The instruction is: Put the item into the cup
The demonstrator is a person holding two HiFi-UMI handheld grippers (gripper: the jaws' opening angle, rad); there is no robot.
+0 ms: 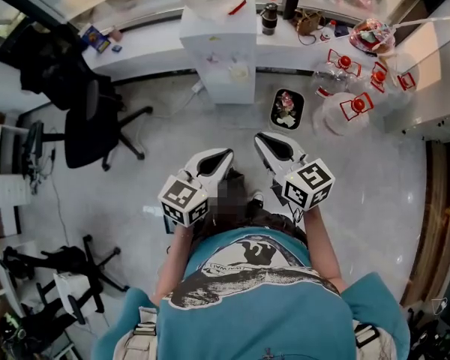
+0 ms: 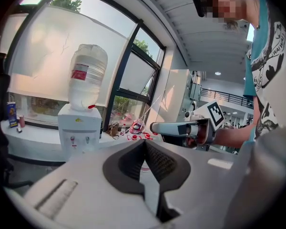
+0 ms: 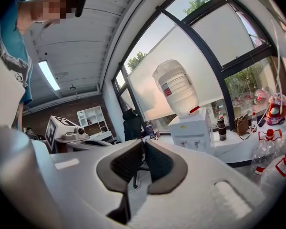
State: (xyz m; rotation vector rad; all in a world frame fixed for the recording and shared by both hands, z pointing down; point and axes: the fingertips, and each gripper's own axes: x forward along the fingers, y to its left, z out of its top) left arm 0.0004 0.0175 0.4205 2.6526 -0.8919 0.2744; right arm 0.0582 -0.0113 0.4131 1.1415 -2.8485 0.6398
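Note:
I hold both grippers at chest height, side by side, pointing toward a white water dispenser (image 1: 223, 58). The left gripper (image 1: 226, 154) has its jaws together at the tips with nothing between them, as the left gripper view shows (image 2: 144, 143). The right gripper (image 1: 261, 138) shows a thin slit between its pads (image 3: 157, 163) and holds nothing (image 3: 144, 143). Each gripper appears in the other's view: the right gripper (image 2: 156, 127) and the left gripper (image 3: 88, 144). A dark flask (image 1: 268, 17) stands on the white counter (image 1: 146, 51). I cannot make out a cup or the item for certain.
Clear plastic bottles with red caps (image 1: 346, 88) cluster on the floor at the right. A dark tray with a floral picture (image 1: 286, 109) lies beside the dispenser. A black office chair (image 1: 90, 126) stands at the left, and overturned chair bases (image 1: 67, 265) lie at the lower left.

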